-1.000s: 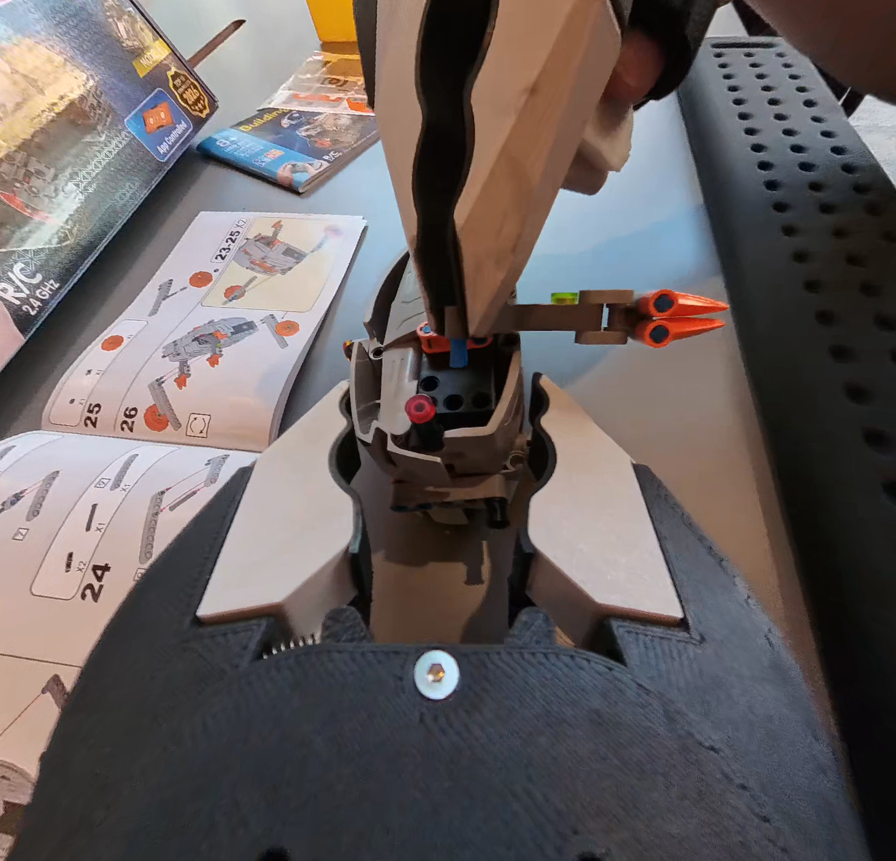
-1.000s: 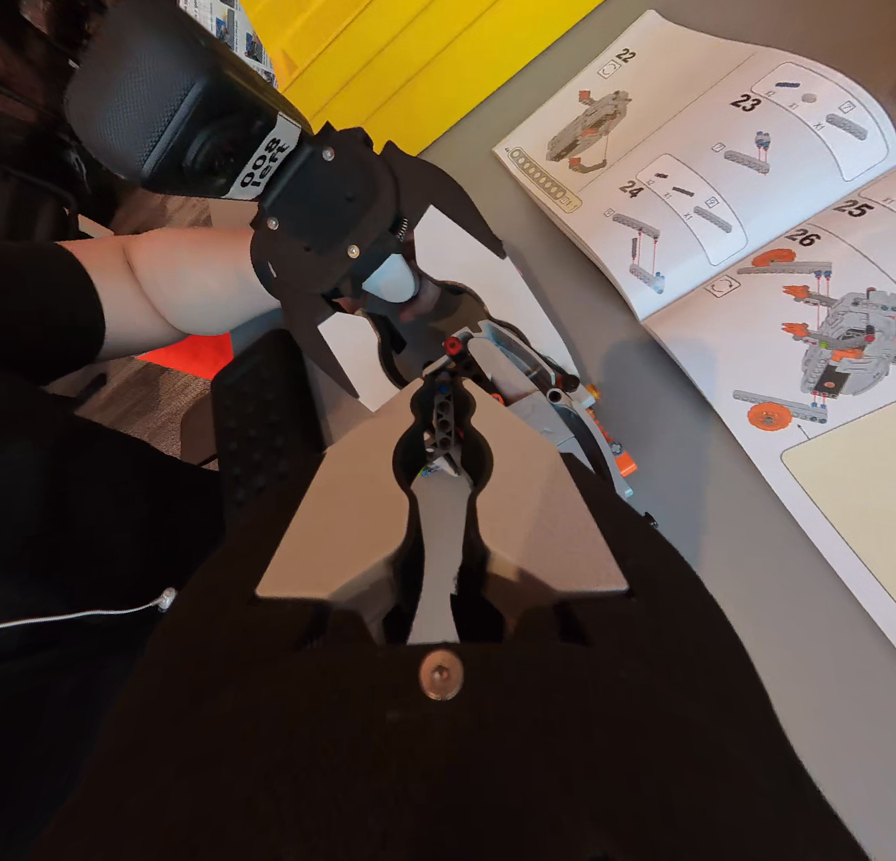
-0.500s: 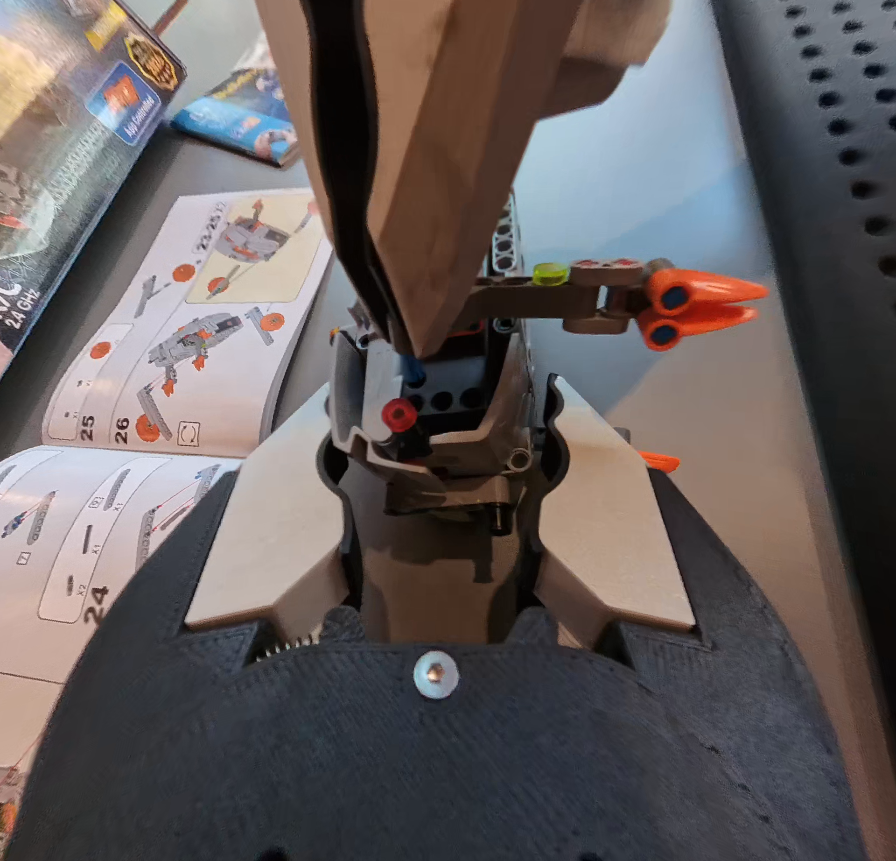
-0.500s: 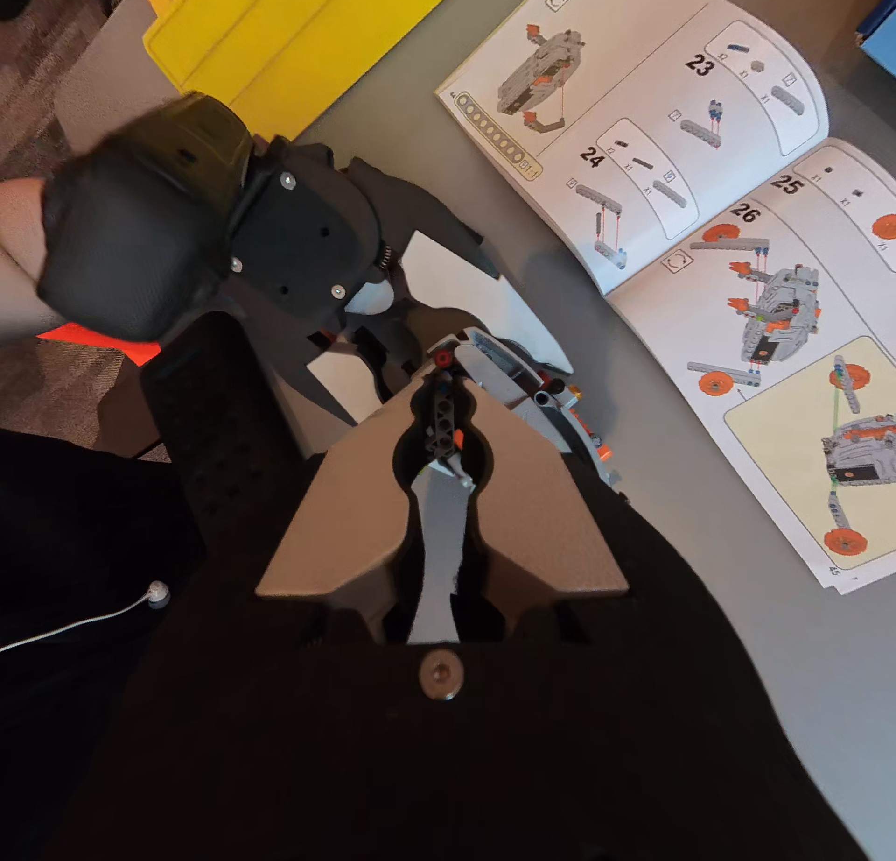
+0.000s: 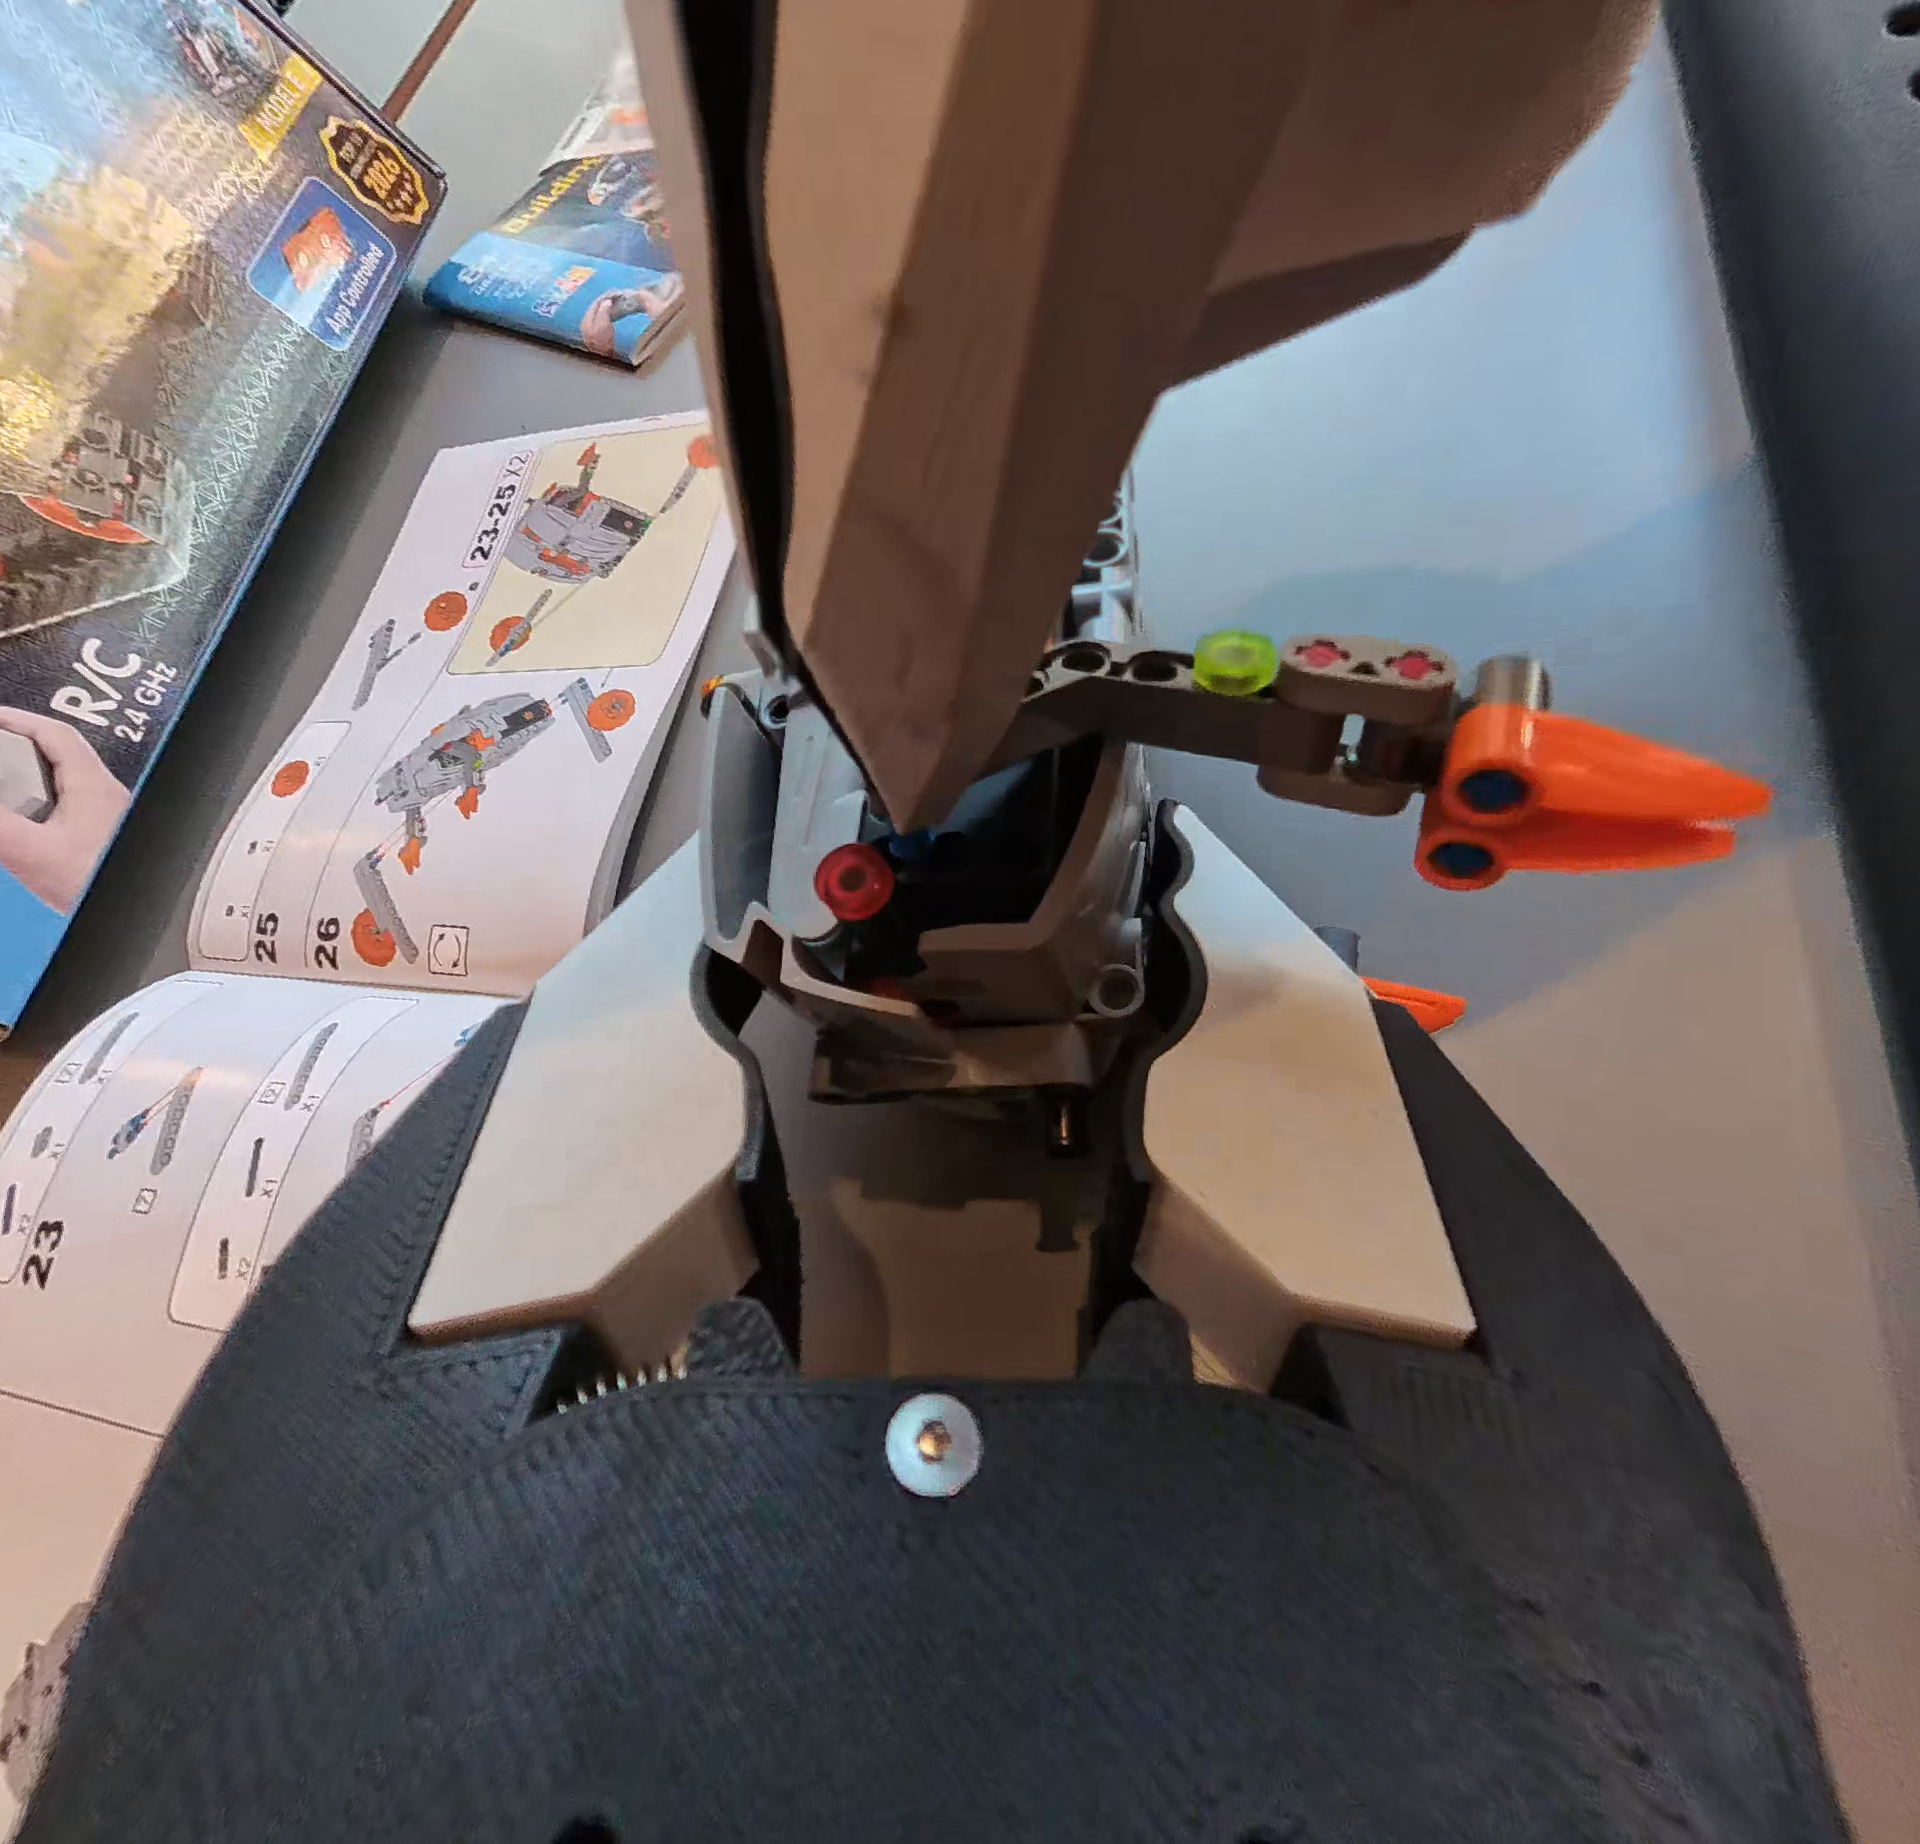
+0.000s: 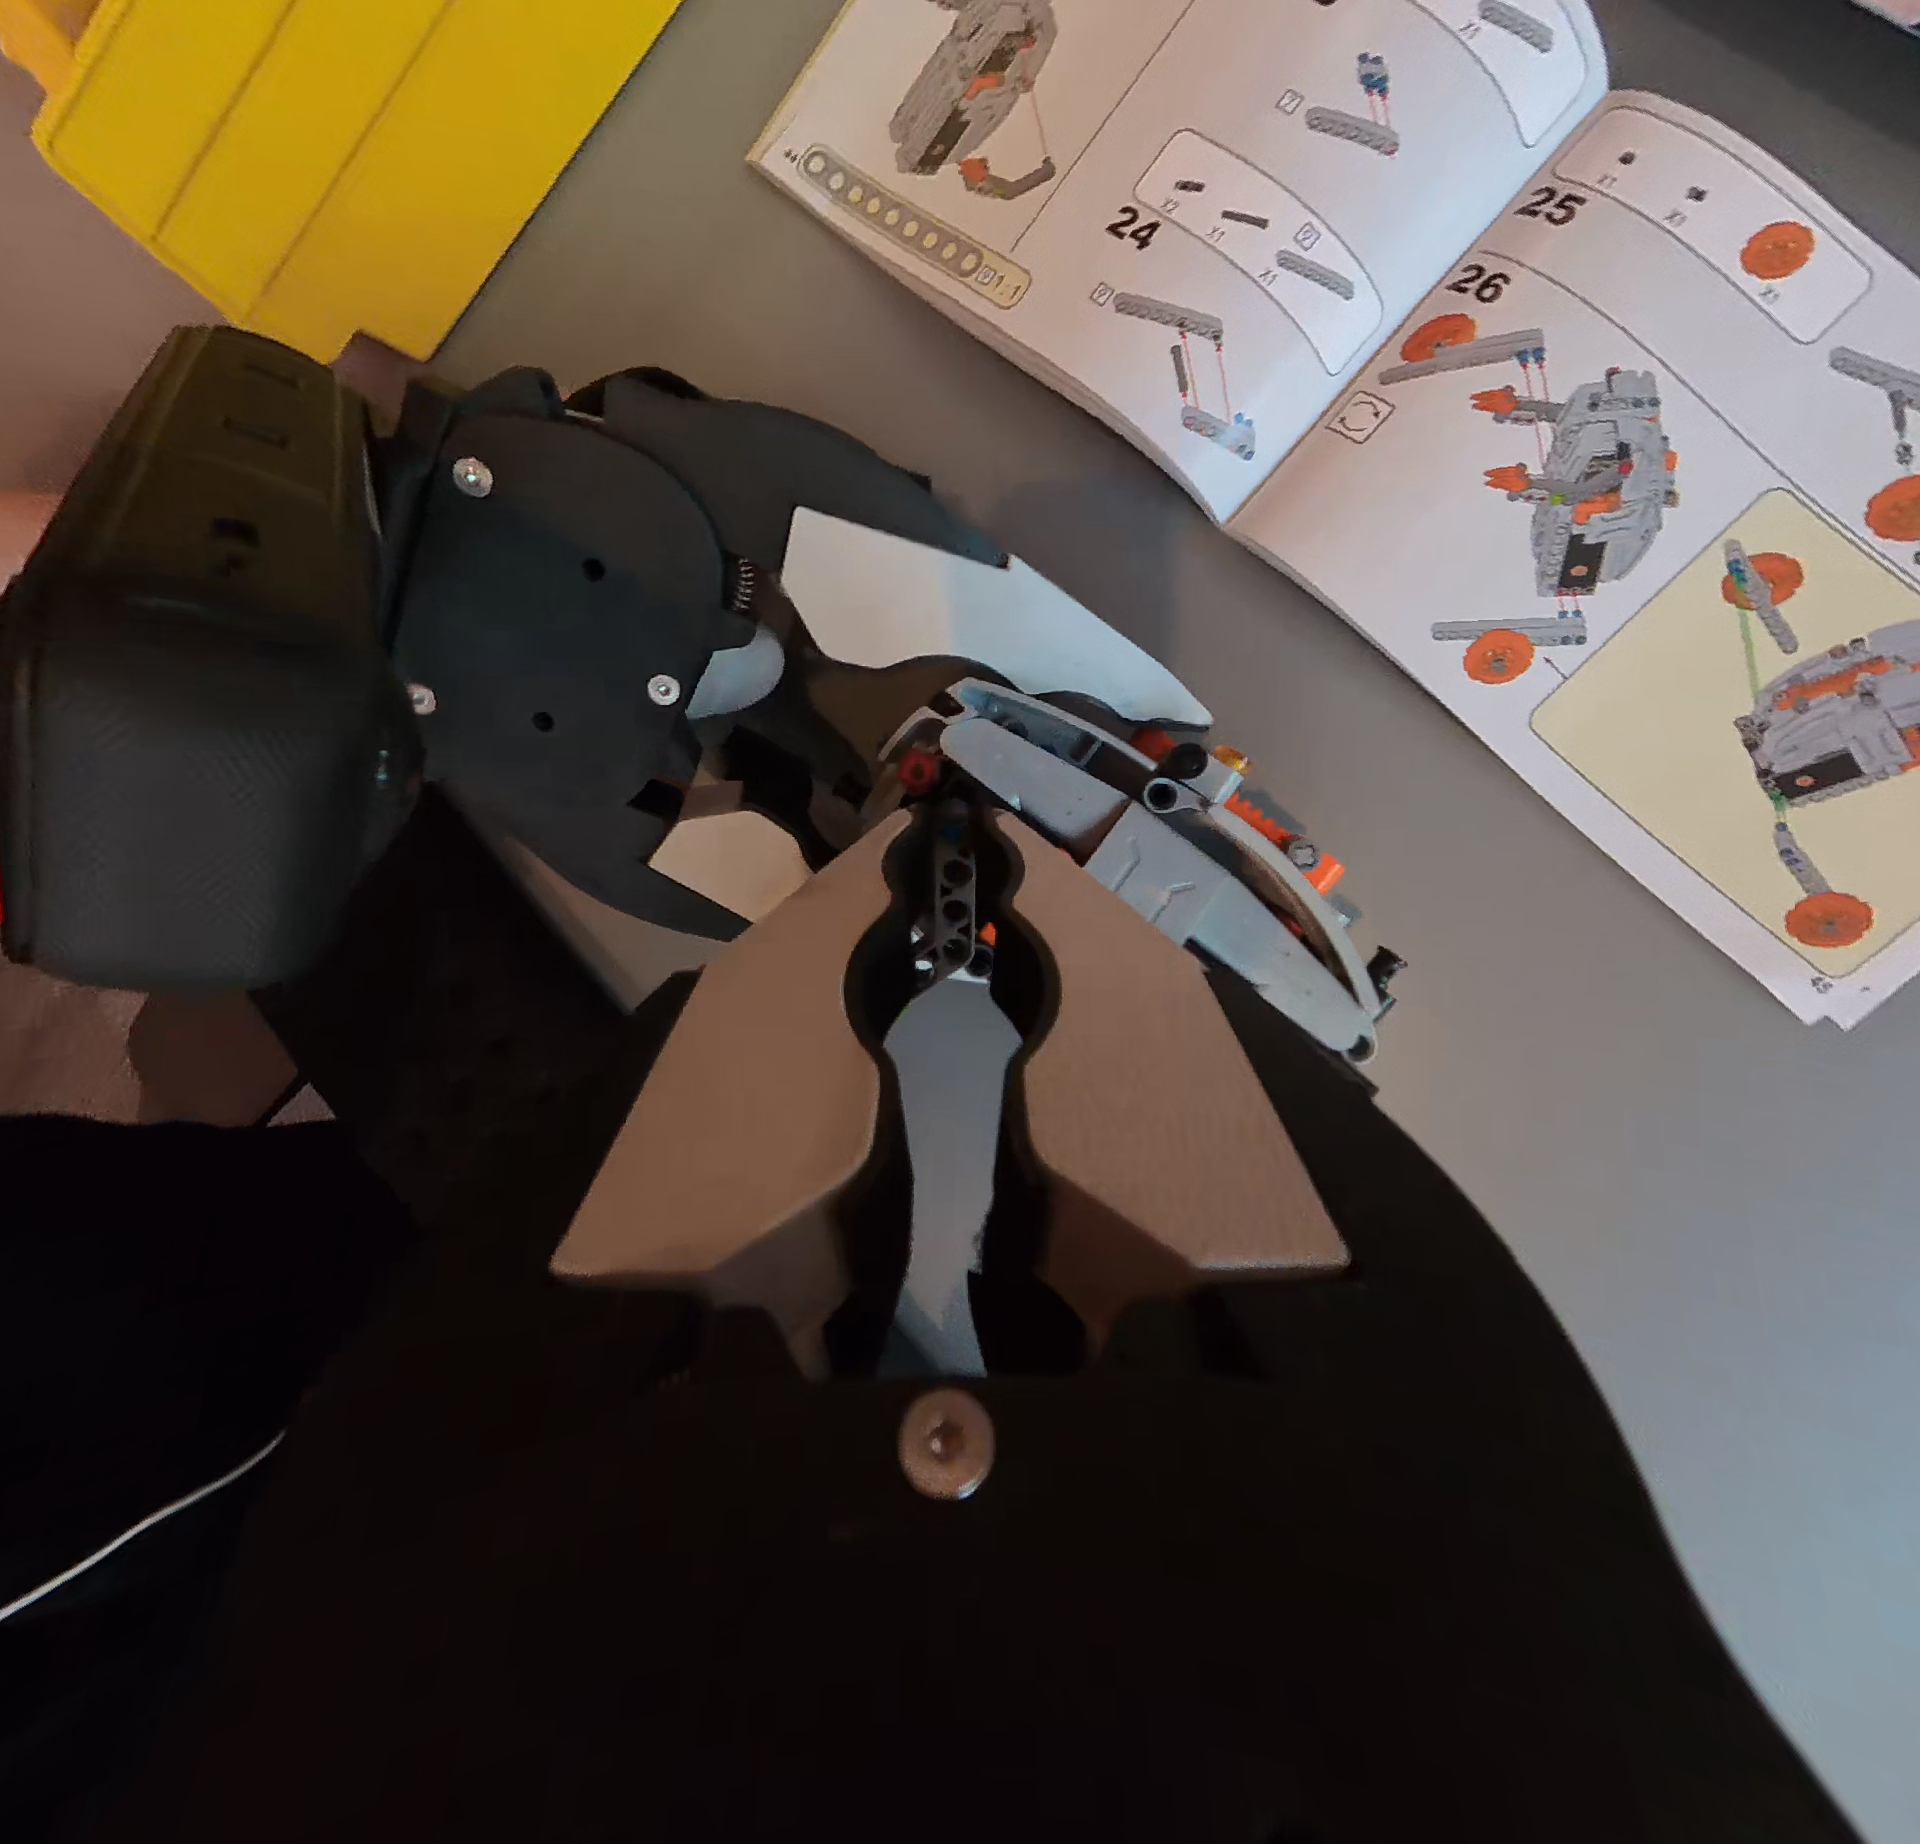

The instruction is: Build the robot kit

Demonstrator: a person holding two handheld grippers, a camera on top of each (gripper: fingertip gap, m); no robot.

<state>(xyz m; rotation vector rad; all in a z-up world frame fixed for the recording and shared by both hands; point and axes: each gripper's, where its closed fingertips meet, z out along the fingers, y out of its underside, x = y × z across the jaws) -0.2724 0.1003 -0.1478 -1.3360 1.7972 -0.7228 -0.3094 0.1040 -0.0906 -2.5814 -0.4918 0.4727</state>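
Both grippers are working on 1 grey brick model point(image 5: 935, 921) above a grey table point(image 5: 1434, 506). The left gripper point(image 5: 940, 973) is clamping the model's lower body between its 2 pale fingers point(image 5: 613, 1119), the jaws standing partly closed around it with the hull filling the gap. The right gripper point(image 6: 951, 890) is reaching down into the model's open top, its jaws nearly together on a dark perforated beam point(image 6: 951, 895) that is seated in the cavity beside a red pin point(image 5: 852, 880) (whether the beam is fully pressed home cannot be told, since the fingers are hiding the joint). A grey side arm point(image 5: 1226, 714) carrying a lime-green stud point(image 5: 1234, 662) and 2 orange pointed claws point(image 5: 1579, 807) is projecting from the model's side, so that sub-assembly appears to be already attached; another orange piece point(image 5: 1413, 1005) is peeking out below the left gripper's finger. An open instruction booklet point(image 6: 1351, 267) is lying near the model, a printed product box point(image 5: 166, 360) and a second, closed booklet point(image 5: 561, 267) are resting farther off, and a yellow bin point(image 6: 343, 101) is sitting well apart. Judging by the booklet's orange wheels, none of which is visible on the model, the build seems to be at a middle stage, with the wheel beams apparently still outstanding.
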